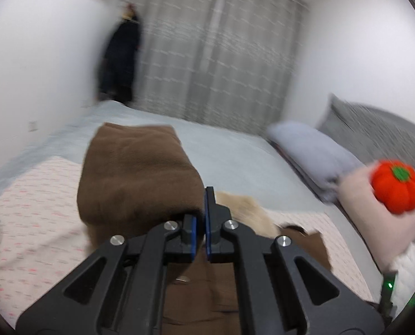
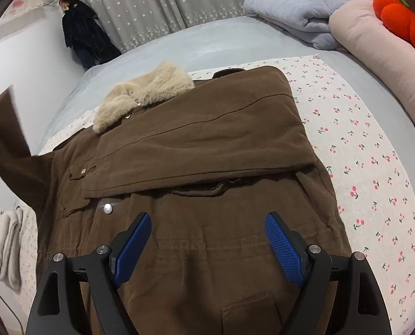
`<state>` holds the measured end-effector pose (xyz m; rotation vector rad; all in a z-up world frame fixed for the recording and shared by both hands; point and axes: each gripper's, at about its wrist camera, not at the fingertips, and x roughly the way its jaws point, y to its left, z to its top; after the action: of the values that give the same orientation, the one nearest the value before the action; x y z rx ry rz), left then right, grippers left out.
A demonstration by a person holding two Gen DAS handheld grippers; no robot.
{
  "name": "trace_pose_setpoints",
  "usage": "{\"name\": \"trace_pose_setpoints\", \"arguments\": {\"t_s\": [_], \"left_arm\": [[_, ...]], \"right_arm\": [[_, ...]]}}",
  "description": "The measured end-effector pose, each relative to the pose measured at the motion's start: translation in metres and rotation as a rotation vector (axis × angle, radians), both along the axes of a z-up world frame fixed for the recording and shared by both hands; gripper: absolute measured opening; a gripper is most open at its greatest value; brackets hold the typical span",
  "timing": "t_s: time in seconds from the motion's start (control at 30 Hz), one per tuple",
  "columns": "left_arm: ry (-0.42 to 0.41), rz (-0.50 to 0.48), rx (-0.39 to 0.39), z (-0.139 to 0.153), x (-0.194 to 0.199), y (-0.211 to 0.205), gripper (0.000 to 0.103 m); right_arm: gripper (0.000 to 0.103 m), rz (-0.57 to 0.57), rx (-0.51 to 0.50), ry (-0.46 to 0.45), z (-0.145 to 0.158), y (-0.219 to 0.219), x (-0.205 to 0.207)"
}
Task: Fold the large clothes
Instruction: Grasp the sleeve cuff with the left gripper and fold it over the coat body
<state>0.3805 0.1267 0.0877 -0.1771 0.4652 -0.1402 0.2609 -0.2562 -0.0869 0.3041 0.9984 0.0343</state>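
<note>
A brown coat (image 2: 207,167) with a beige fur collar (image 2: 143,95) lies flat on a cherry-print sheet (image 2: 361,153) on the bed. Its right sleeve is folded across the chest. My left gripper (image 1: 200,220) is shut on the coat's left sleeve (image 1: 140,173) and holds it lifted above the coat; the raised sleeve shows at the left edge of the right wrist view (image 2: 9,145). My right gripper (image 2: 207,240) is open and empty, hovering over the coat's lower body.
A folded grey blanket (image 2: 297,14), a pink bolster (image 2: 375,64) and an orange pumpkin plush (image 2: 403,25) lie at the bed's head. A white towel (image 2: 6,245) lies at the left. A dark garment (image 2: 81,36) hangs by the curtain.
</note>
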Motion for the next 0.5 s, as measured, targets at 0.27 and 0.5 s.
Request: {"name": "trace_pose_setpoints", "arguments": {"t_s": [0.27, 0.5], "left_arm": [[0.318, -0.327, 0.047, -0.114, 0.017, -0.122, 0.012], [0.446, -0.459, 0.044, -0.16, -0.033, -0.132, 0.052]], "right_arm": [[0.085, -0.022, 0.023, -0.011, -0.001, -0.014, -0.001], [0.085, -0.02, 0.025, -0.018, -0.001, -0.018, -0.002]]}}
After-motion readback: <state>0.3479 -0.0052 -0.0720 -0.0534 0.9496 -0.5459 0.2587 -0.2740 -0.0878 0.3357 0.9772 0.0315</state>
